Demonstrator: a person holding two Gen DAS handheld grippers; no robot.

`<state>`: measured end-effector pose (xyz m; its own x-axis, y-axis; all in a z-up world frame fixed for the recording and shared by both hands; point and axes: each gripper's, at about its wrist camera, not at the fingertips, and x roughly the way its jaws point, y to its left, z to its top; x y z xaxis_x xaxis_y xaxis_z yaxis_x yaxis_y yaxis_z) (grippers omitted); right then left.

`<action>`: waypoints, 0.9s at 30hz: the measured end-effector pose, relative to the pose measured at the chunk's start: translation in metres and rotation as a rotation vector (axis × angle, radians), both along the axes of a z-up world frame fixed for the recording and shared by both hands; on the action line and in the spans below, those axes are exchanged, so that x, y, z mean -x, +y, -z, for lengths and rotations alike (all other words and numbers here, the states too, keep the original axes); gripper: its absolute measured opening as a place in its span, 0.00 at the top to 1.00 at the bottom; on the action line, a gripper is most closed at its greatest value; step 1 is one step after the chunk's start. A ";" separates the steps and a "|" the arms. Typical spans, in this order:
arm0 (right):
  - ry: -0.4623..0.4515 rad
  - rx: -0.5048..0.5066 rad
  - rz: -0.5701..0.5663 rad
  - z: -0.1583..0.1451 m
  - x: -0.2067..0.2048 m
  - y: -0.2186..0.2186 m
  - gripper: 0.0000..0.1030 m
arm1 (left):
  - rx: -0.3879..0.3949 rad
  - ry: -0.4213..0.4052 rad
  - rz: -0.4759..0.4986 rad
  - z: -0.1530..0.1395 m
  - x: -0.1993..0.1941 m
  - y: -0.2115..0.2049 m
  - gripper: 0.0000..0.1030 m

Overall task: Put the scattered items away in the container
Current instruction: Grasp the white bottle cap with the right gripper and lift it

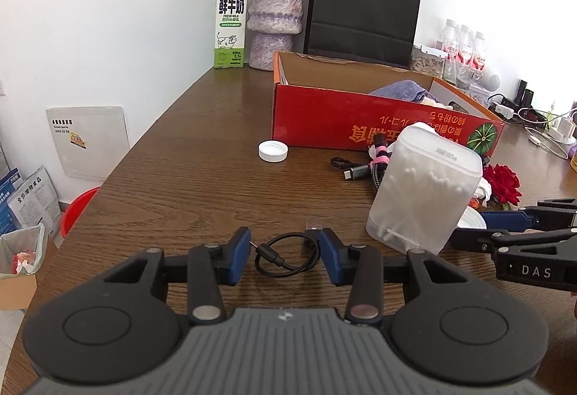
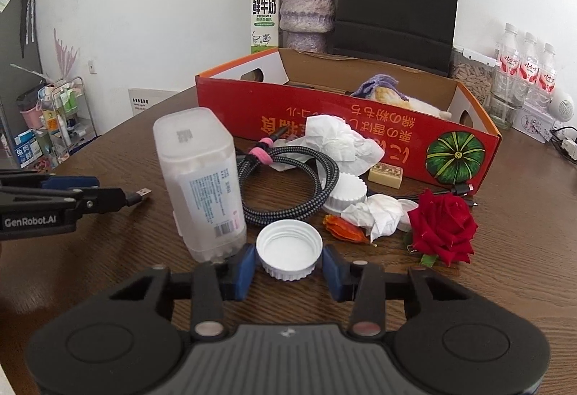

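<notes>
A red cardboard box stands on the brown table with cloth inside. My left gripper is open, its blue pads on either side of a coiled black USB cable. My right gripper is open around a white bottle cap, pads close to or touching its sides. A frosted cotton-swab box stands between the two grippers. A braided cable, crumpled tissues, more white caps, a soap bar and a red rose lie before the box.
Another white cap lies alone near the box's left end. A milk carton, a flower vase and a black paper bag stand at the wall. Water bottles and chargers are at the right.
</notes>
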<state>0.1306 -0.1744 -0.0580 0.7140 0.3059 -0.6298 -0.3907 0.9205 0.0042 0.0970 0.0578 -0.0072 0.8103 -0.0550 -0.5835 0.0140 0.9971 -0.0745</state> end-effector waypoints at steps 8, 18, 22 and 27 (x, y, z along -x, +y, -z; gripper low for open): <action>-0.050 -0.015 0.016 -0.007 0.011 -0.008 0.63 | 0.009 -0.010 -0.003 -0.001 0.001 0.001 0.59; -0.126 -0.041 0.061 -0.028 0.013 -0.025 0.63 | 0.005 -0.079 -0.002 -0.022 0.003 0.000 0.59; -0.165 -0.051 0.085 -0.041 0.009 -0.033 0.63 | -0.001 -0.123 -0.001 -0.036 -0.001 -0.002 0.59; -0.209 -0.066 0.119 -0.054 -0.001 -0.042 0.63 | -0.021 -0.171 0.018 -0.054 -0.013 -0.010 0.59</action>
<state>0.1319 -0.2164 -0.0037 0.8602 0.2472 -0.4461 -0.2781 0.9606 -0.0038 0.1096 0.0475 0.0464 0.8970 -0.0597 -0.4380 0.0425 0.9979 -0.0488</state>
